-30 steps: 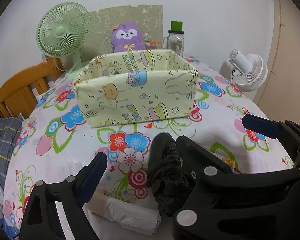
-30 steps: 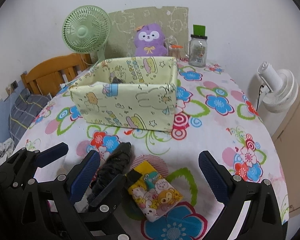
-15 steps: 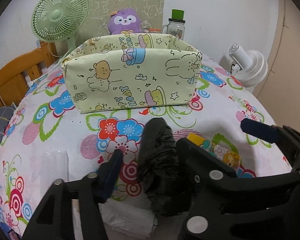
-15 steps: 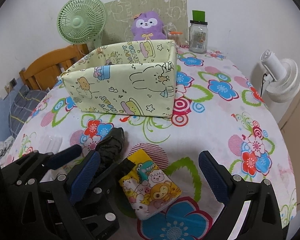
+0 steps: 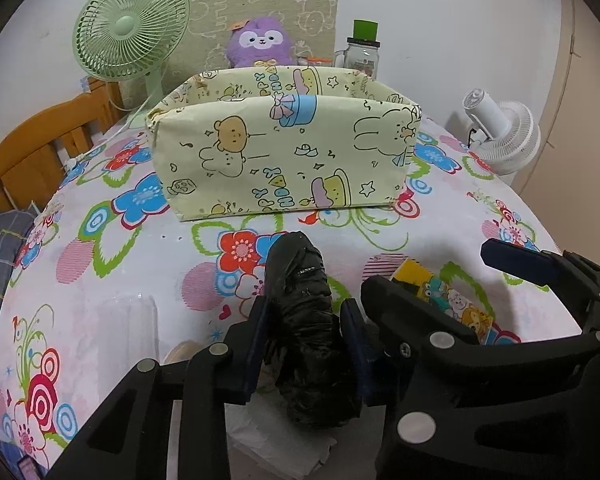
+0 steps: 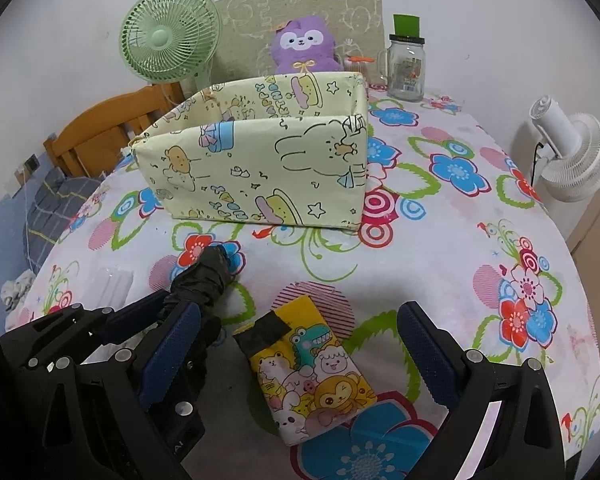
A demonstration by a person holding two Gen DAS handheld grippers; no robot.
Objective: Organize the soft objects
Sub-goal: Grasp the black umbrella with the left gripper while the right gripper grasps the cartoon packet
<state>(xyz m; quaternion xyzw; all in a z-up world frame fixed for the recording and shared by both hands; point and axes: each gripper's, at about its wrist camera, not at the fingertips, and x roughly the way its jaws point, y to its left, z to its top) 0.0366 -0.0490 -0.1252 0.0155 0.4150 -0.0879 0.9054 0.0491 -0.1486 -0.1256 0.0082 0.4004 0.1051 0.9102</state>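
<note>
My left gripper [image 5: 302,330] is shut on a black crumpled roll [image 5: 300,300] that lies on the flowered tablecloth; it also shows in the right wrist view [image 6: 202,280]. My right gripper [image 6: 300,344] is open, its fingers either side of a yellow cartoon-print pack [image 6: 312,368], also seen in the left wrist view [image 5: 448,300]. A pale yellow fabric box [image 5: 284,156] stands open beyond both; it shows in the right wrist view too [image 6: 260,172]. A white roll [image 5: 276,440] lies under the left gripper.
At the table's back stand a green fan [image 5: 130,40], a purple plush [image 5: 260,46] and a glass jar [image 6: 406,68]. A white fan [image 6: 568,160] stands off the right edge. A wooden chair [image 5: 32,152] is at the left.
My left gripper has closed its fingers onto the black roll. Both grippers have come lower and nearer the table; the right one stays open over the cartoon pack.
</note>
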